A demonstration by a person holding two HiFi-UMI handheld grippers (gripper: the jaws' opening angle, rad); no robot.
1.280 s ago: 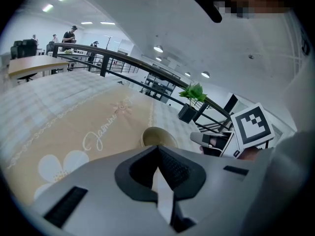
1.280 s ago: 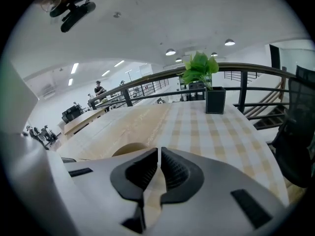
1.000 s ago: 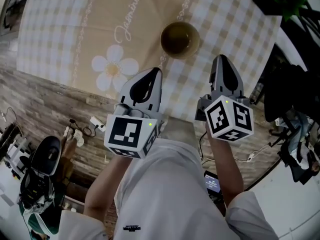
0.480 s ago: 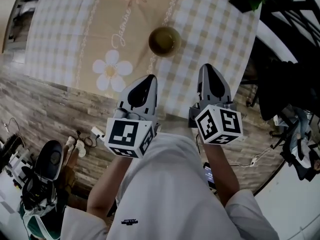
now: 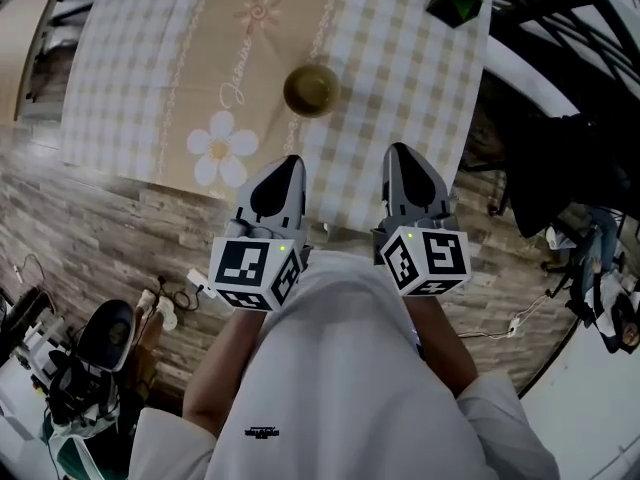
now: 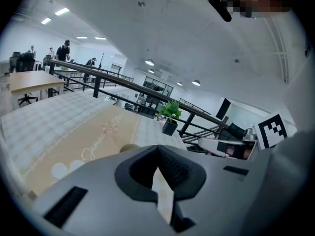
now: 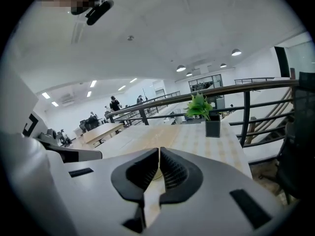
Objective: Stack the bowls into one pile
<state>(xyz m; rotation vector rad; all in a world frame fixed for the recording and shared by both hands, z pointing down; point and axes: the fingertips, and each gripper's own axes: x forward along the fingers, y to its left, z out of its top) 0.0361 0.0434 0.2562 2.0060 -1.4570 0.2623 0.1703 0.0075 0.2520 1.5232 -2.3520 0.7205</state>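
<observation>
Head view shows a lone olive bowl (image 5: 311,89) on the checked tablecloth (image 5: 140,78), well ahead of both tongs. Both the left gripper (image 5: 283,165) and right gripper (image 5: 401,154) are pressed together, empty, and probably best kept clear of it.

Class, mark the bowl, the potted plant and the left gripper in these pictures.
bowl (image 5: 311,89), head view, its inside.
potted plant (image 7: 199,105), right gripper view, its leaves.
left gripper (image 5: 288,164), head view, where its shut tips meet.
</observation>
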